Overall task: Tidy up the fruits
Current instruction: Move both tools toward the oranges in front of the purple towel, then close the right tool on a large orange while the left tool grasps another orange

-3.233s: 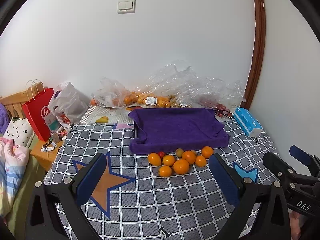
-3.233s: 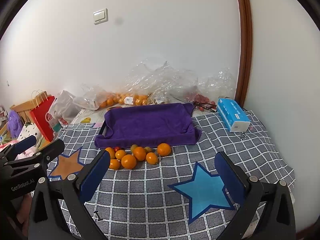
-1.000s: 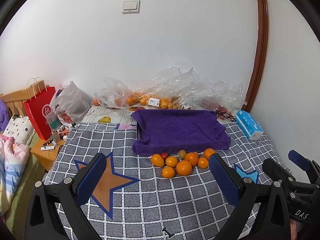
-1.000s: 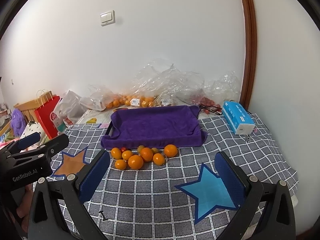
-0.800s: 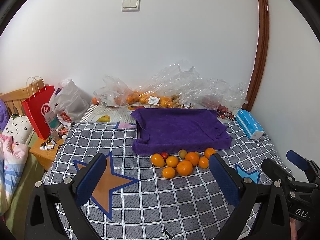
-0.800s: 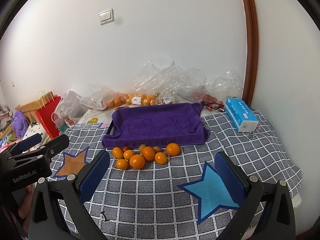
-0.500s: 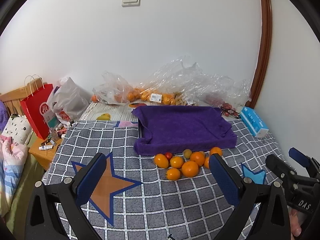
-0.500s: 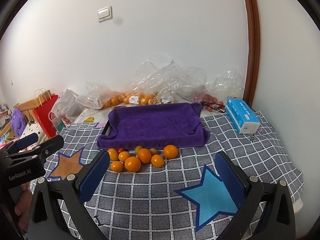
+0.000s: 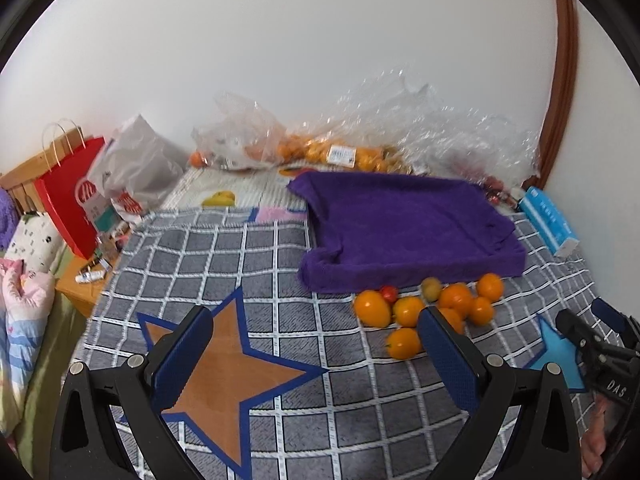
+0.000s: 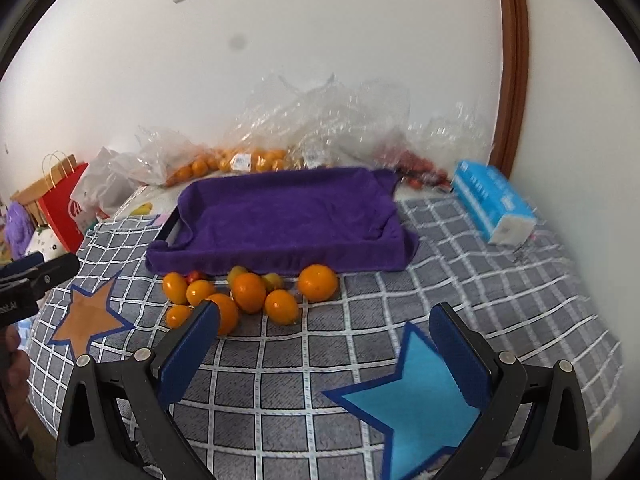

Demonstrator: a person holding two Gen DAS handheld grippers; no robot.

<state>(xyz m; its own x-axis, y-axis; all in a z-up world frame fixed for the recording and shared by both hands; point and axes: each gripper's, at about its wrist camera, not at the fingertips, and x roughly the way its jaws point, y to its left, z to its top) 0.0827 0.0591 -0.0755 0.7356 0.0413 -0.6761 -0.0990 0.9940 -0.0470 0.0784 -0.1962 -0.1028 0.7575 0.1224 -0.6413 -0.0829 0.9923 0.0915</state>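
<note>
we see a woven grey checked blanket (image 10: 500, 300) with white grid lines and two stars sewn on it, an orange star (image 9: 224, 364) and a blue star (image 10: 420, 396). at its far edge sits a tray draped in a plush purple towel (image 10: 288, 216), its dark handle showing only in the right view. crinkled clear plastic bags (image 9: 360, 136) against the wall hold more oranges under a white sticker too small for us to read. the blue tissue pack (image 10: 494, 204) lies near the towel's right end. the loose oranges (image 10: 248, 292), round and glossy, cluster just in front of the towel, with a small red tomato (image 9: 389, 292) among them. our left tool (image 9: 316, 356) and right tool (image 10: 324, 356) both hover with jaws wide apart, holding nothing. "das" reads on the right tool in the left view.
</note>
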